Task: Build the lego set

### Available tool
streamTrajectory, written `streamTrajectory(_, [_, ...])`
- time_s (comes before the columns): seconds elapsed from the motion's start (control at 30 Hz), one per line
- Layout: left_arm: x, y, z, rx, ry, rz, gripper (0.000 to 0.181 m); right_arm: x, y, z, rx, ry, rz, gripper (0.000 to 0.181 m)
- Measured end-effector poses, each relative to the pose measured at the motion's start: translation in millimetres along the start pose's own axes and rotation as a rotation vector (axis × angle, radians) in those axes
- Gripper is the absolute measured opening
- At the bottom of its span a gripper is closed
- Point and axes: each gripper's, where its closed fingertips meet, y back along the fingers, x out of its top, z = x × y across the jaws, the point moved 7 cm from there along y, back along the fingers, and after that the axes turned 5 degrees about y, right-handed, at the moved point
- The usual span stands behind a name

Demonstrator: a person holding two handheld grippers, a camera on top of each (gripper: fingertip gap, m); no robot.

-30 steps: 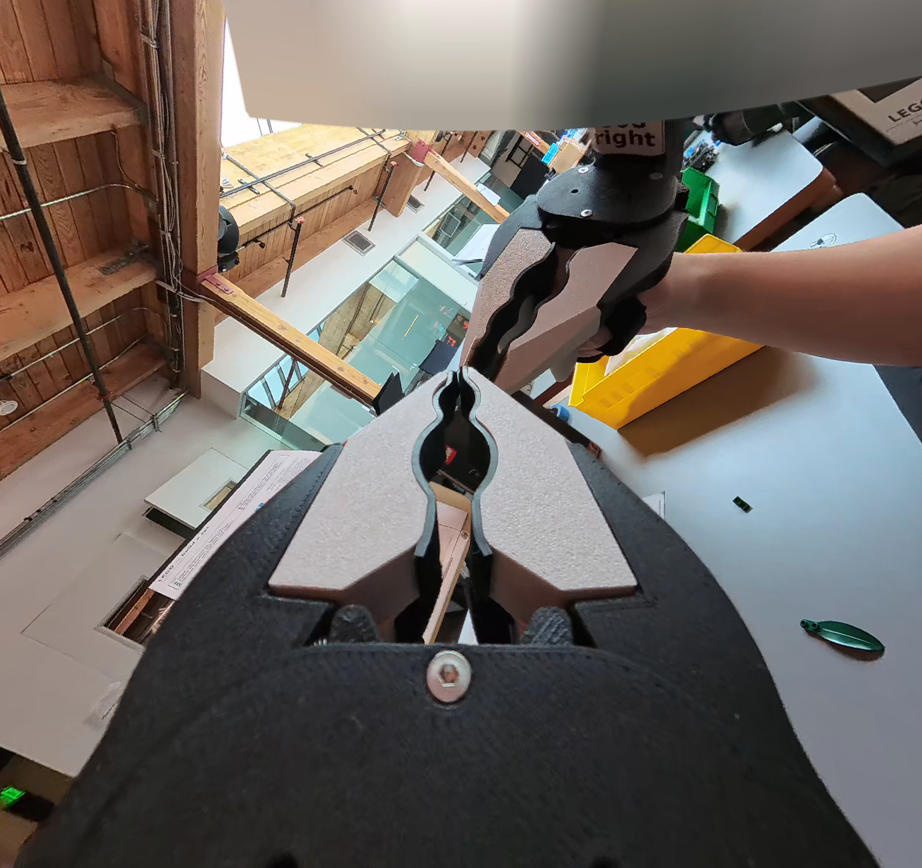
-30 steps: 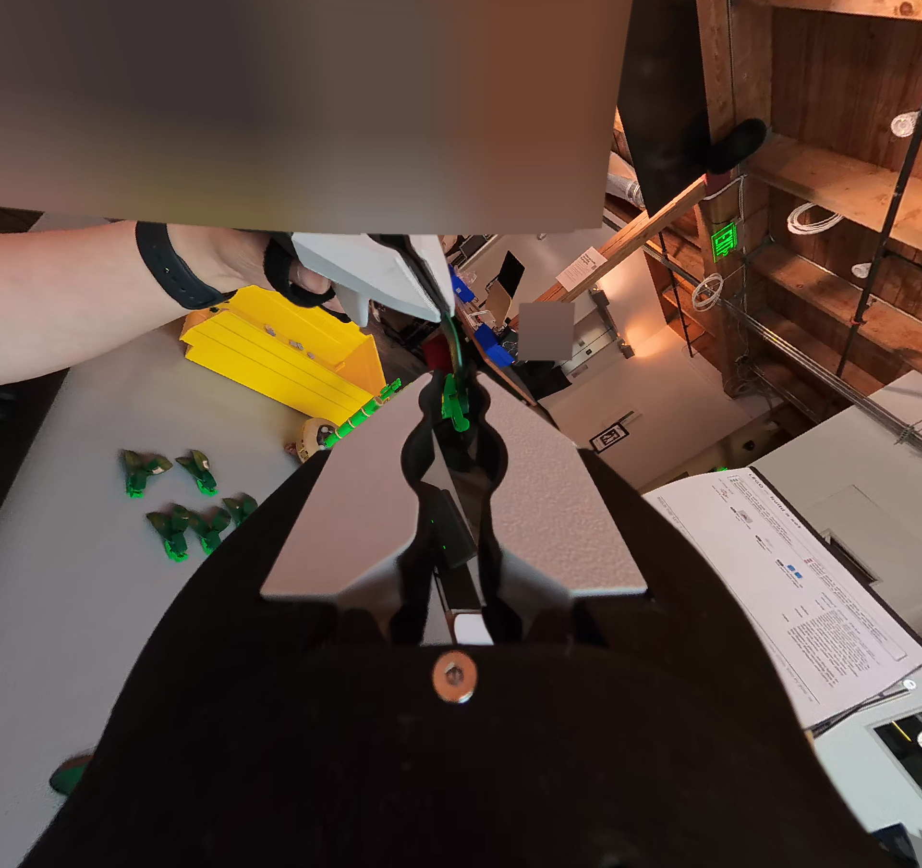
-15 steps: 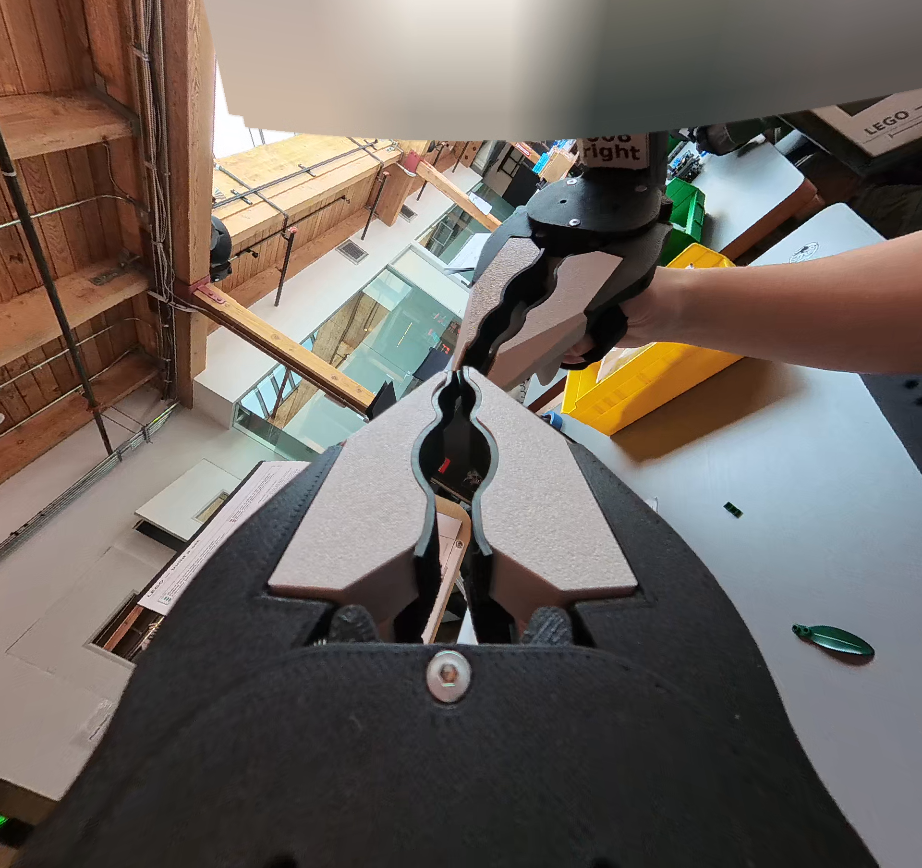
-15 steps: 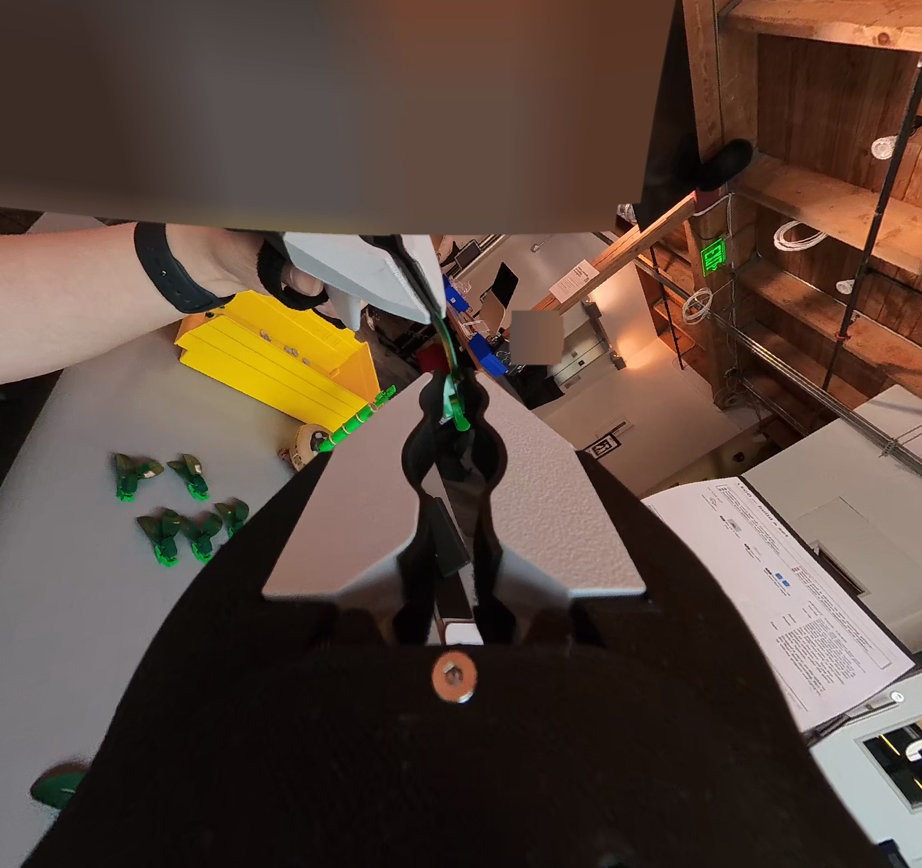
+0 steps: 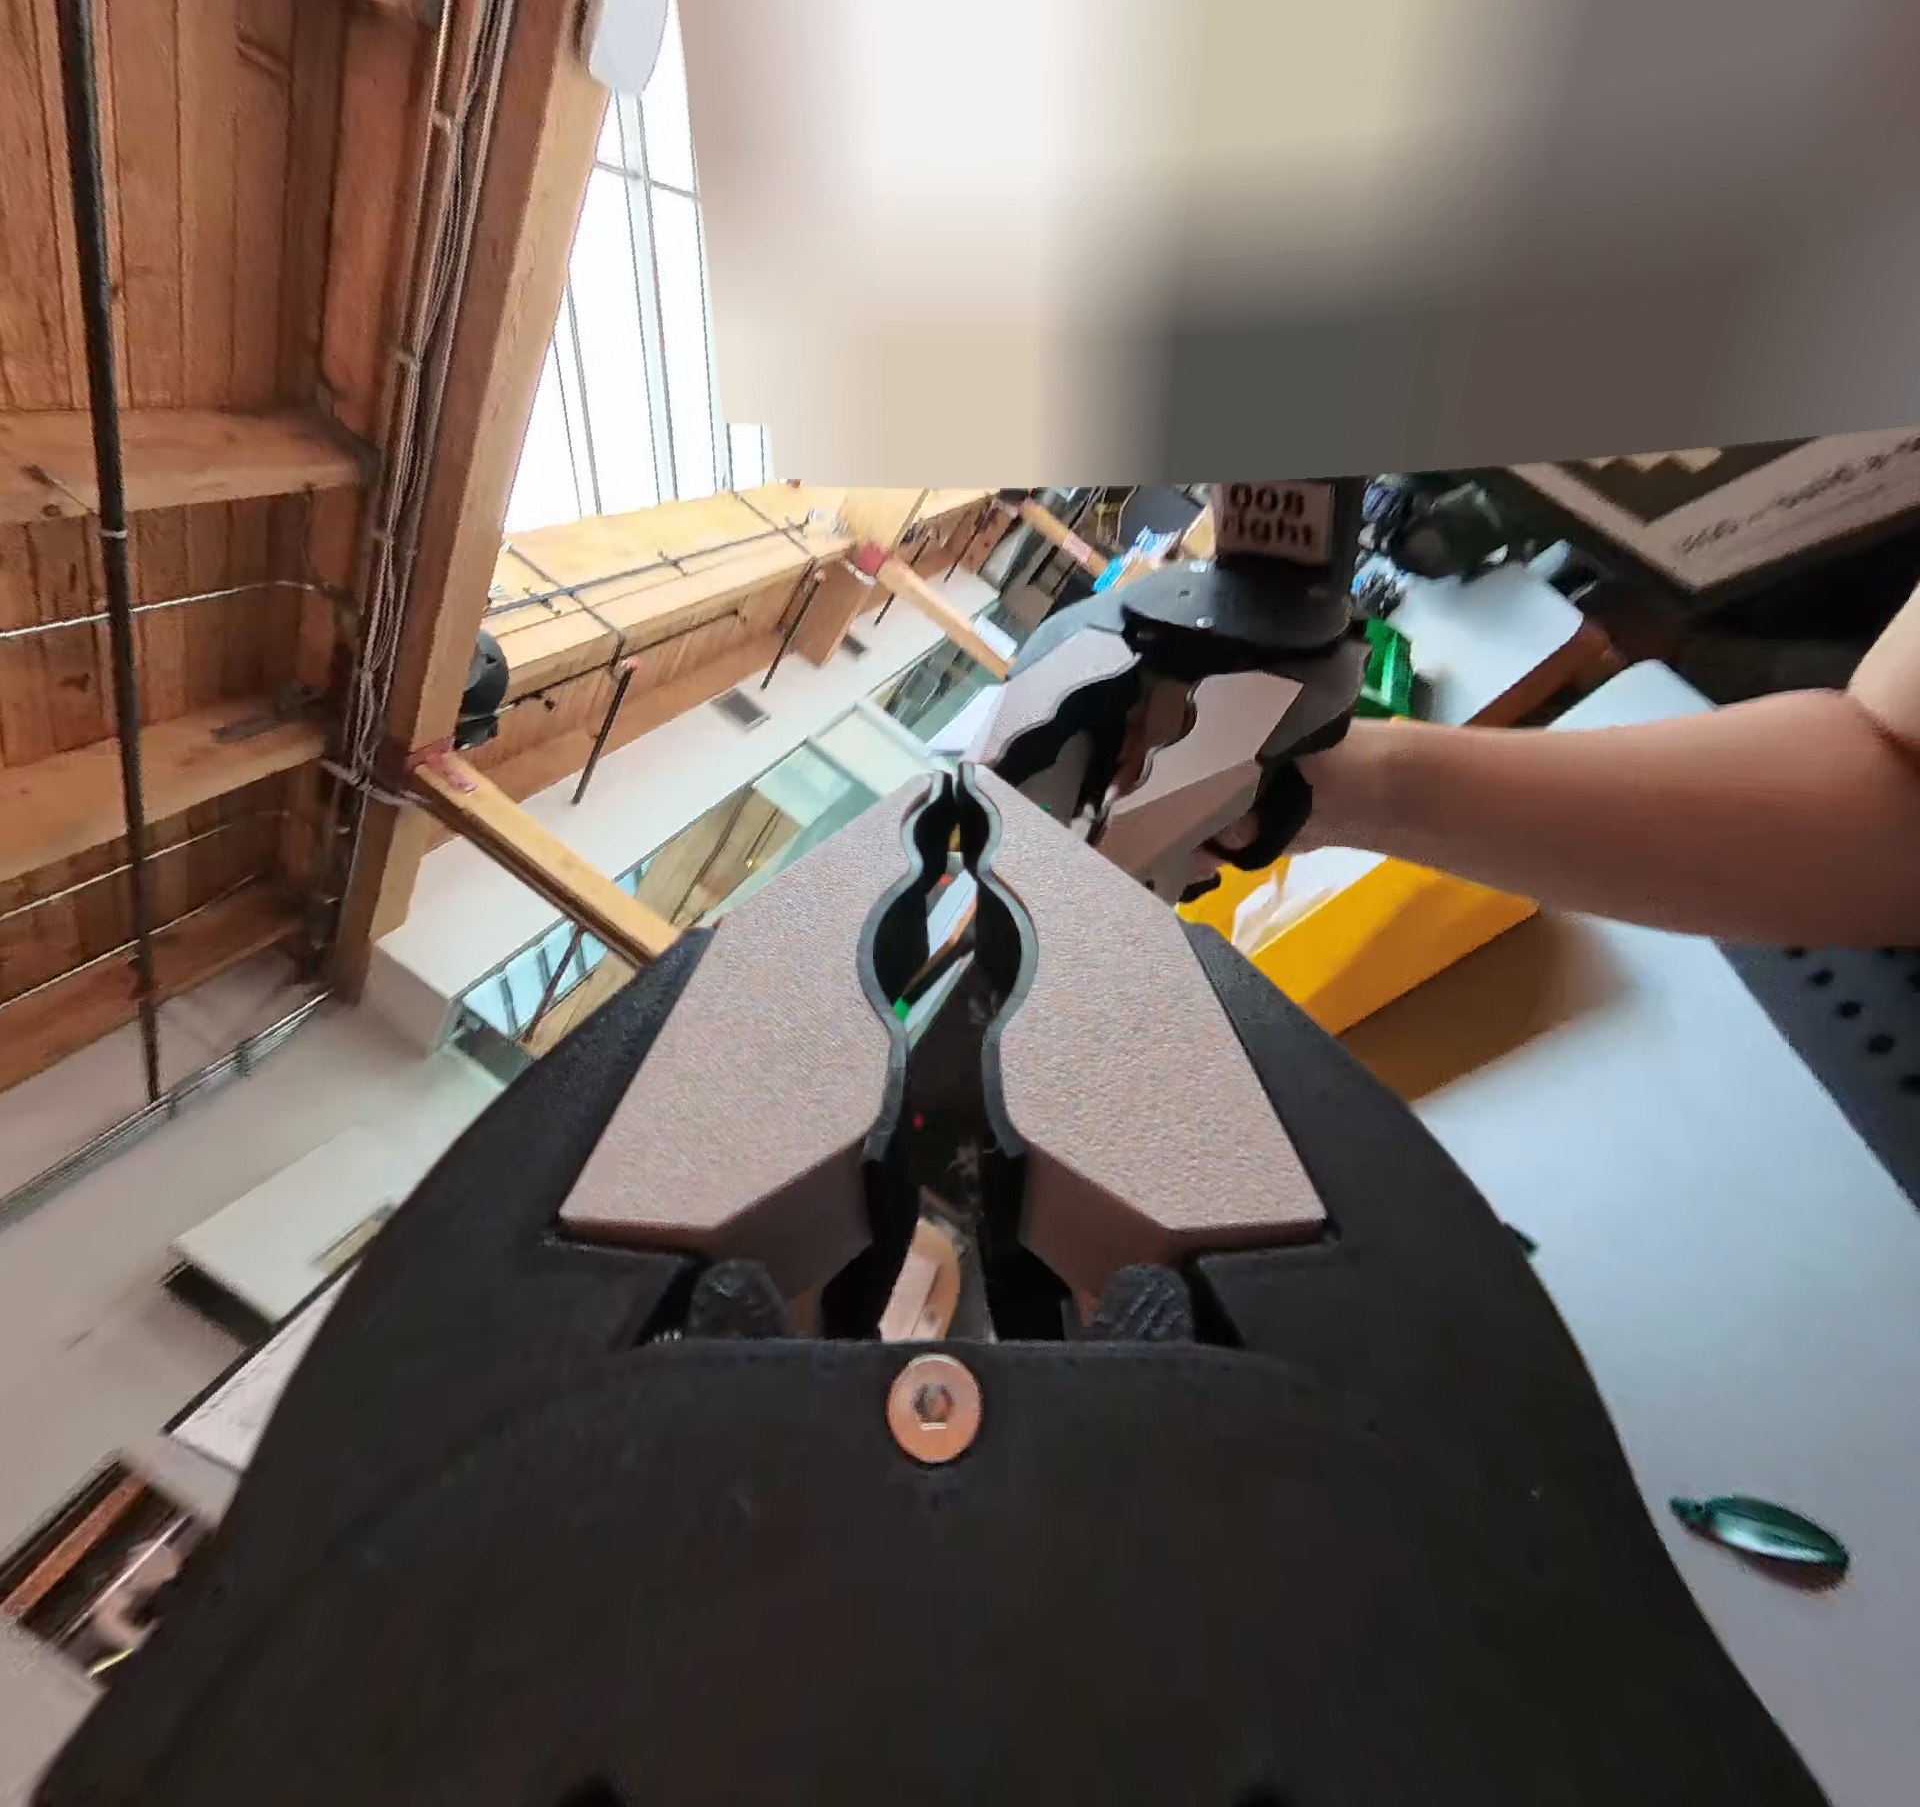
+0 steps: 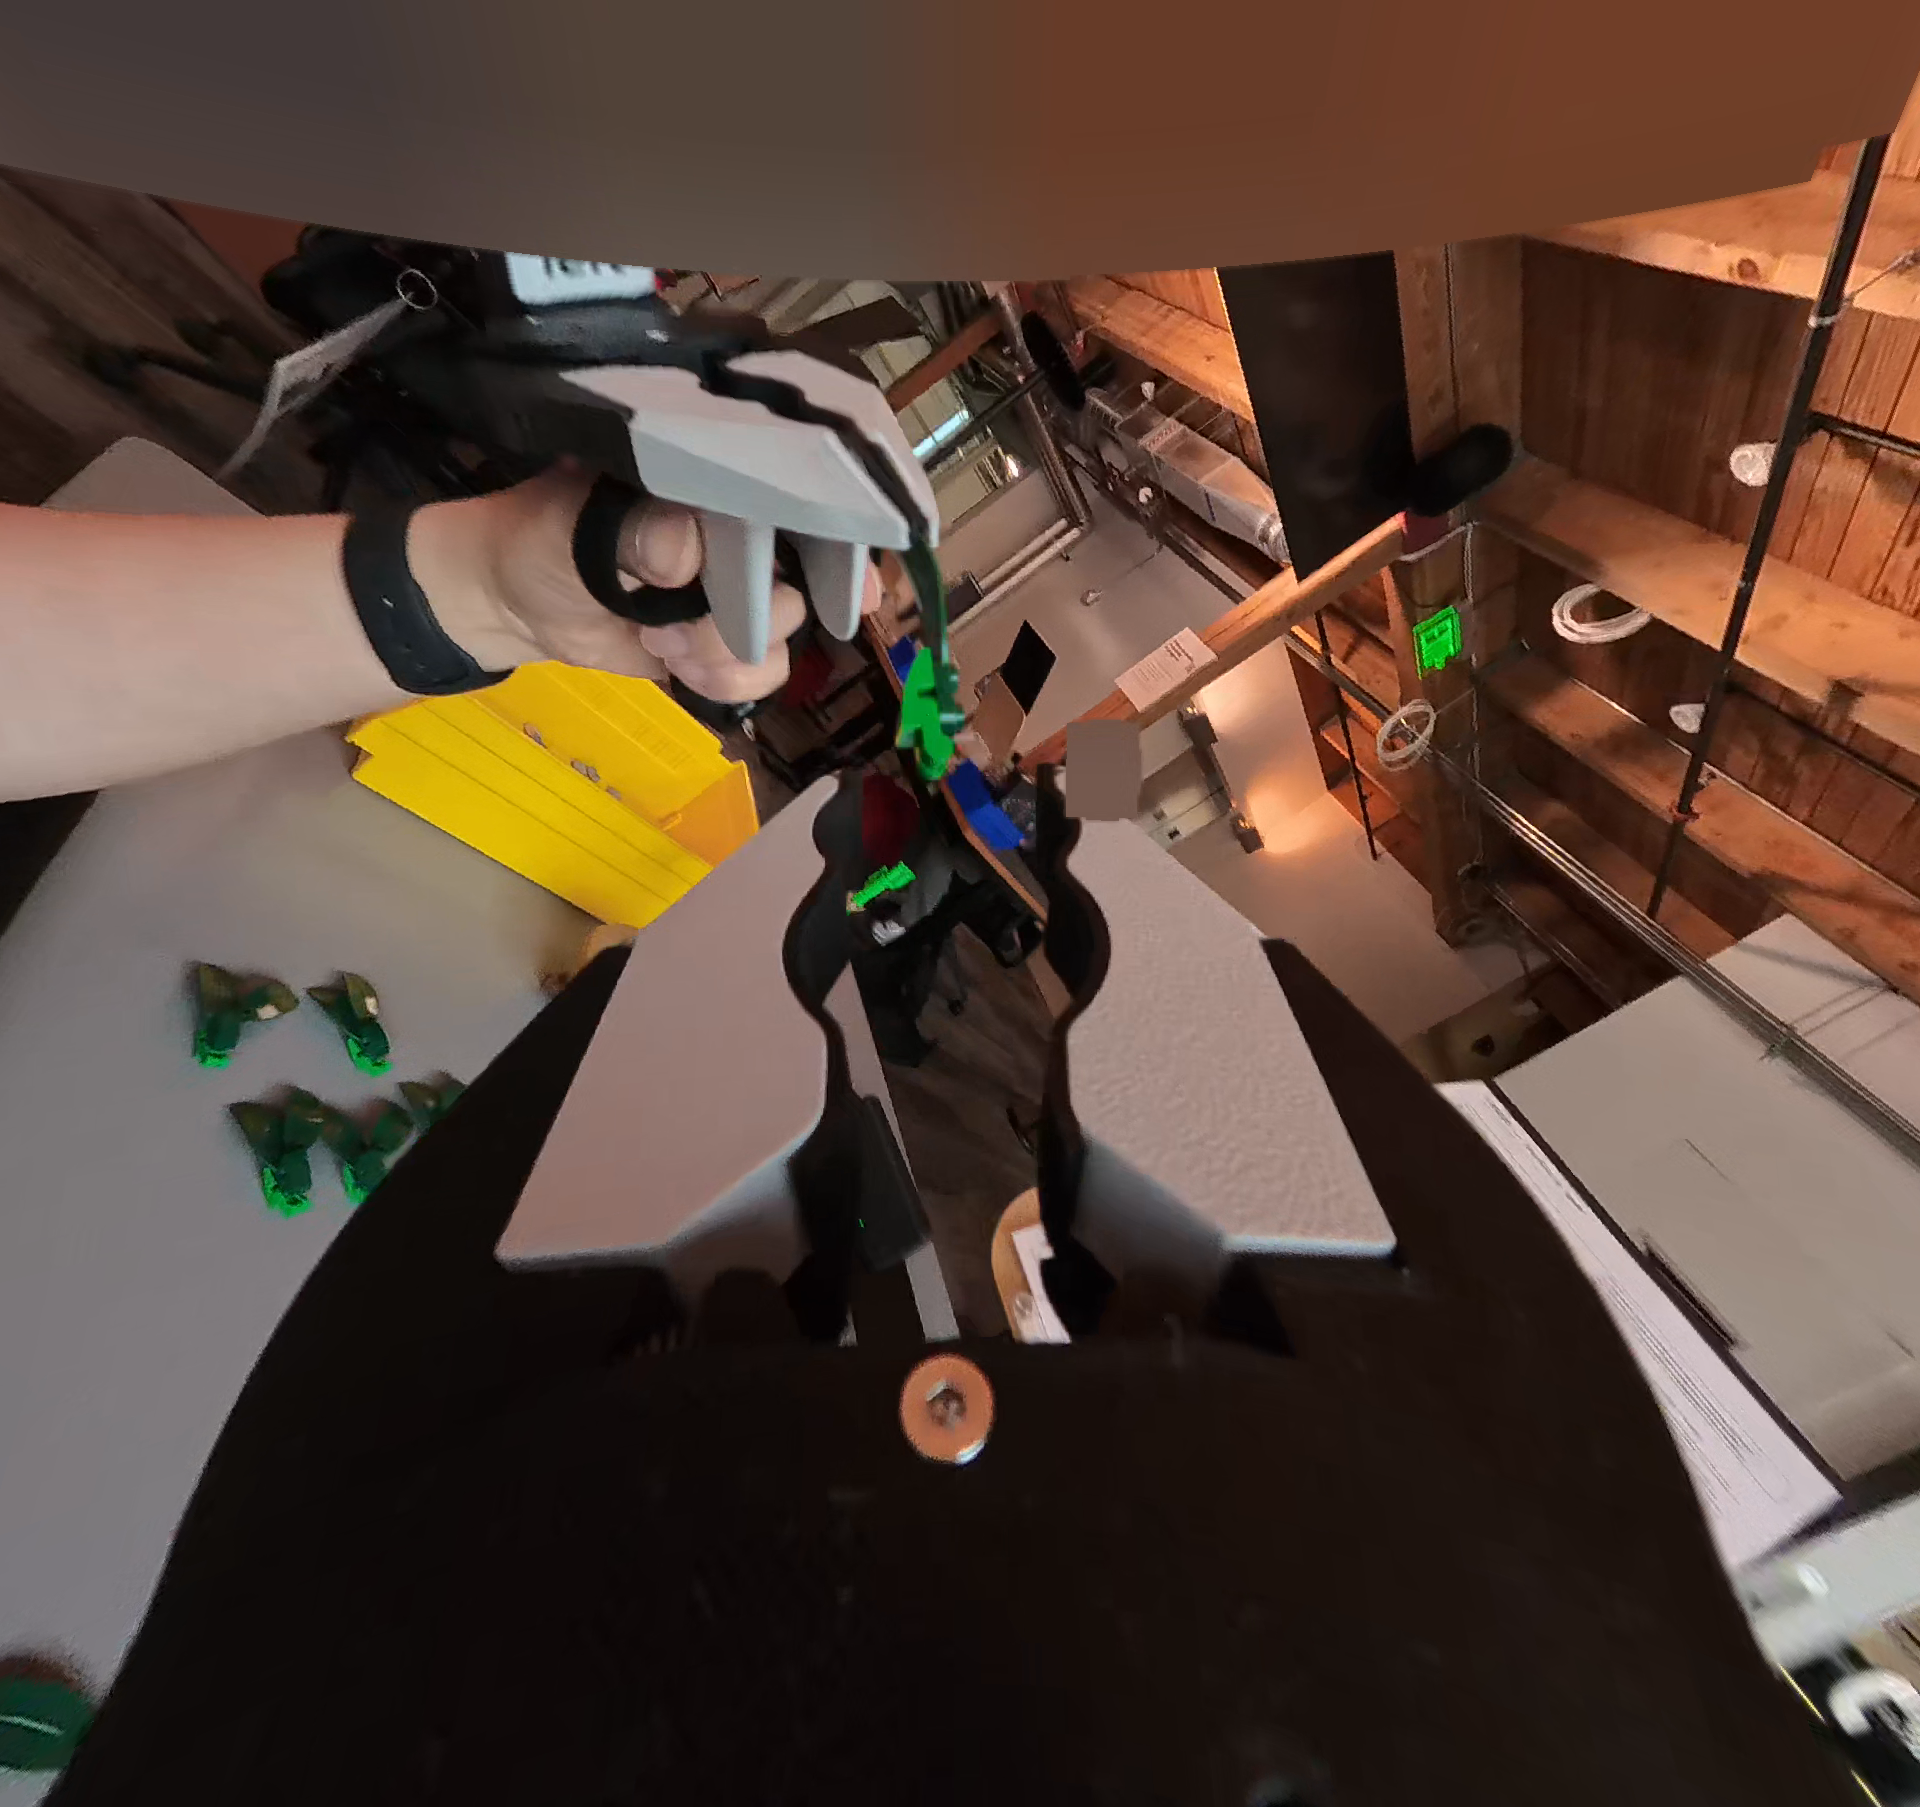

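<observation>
My left gripper [image 5: 956, 781] is shut on a thin dark green stem. In the right wrist view it [image 6: 920, 526] is up at the left, and the stem [image 6: 932, 614] hangs from its tips with a bright green piece [image 6: 928, 718] on the lower end. My right gripper [image 6: 940, 801] is open and empty, its jaws spread just below that piece without touching it. In the left wrist view it [image 5: 1081, 801] sits close beyond my left fingertips.
A yellow bin [image 6: 561, 801] stands on the white table [image 6: 156, 1342], also in the left wrist view [image 5: 1351, 926]. Several green leaf pieces [image 6: 291, 1082] lie at the left. A dark green leaf [image 5: 1756, 1539] lies alone. An instruction booklet [image 6: 1662, 1394] lies at the right. The left gripper's tips are roughly 4 cm from the right gripper's. The dark green leaf [image 5: 1756, 1539] is about 35 cm from both grippers' fingertips. The right camera catches it too, in the right wrist view [image 6: 54, 1696].
My right gripper opened and let go of the bright green piece, which stays on the stem. The two grippers drew apart, and the left one now sits higher.
</observation>
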Motion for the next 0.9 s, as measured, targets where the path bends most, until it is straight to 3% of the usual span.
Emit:
streamTrajectory(0.13, [-1, 5, -3, -0.011, 0.017, 0.066, 0.0, 10, 7, -1, 0.011, -0.004, 0.118, 0.022])
streamTrajectory(0.9, [1, 3, 6, -0.056, -0.01, 0.11, 0.0, 11, 17, -2, 0.058, 0.047, 0.167, 0.0])
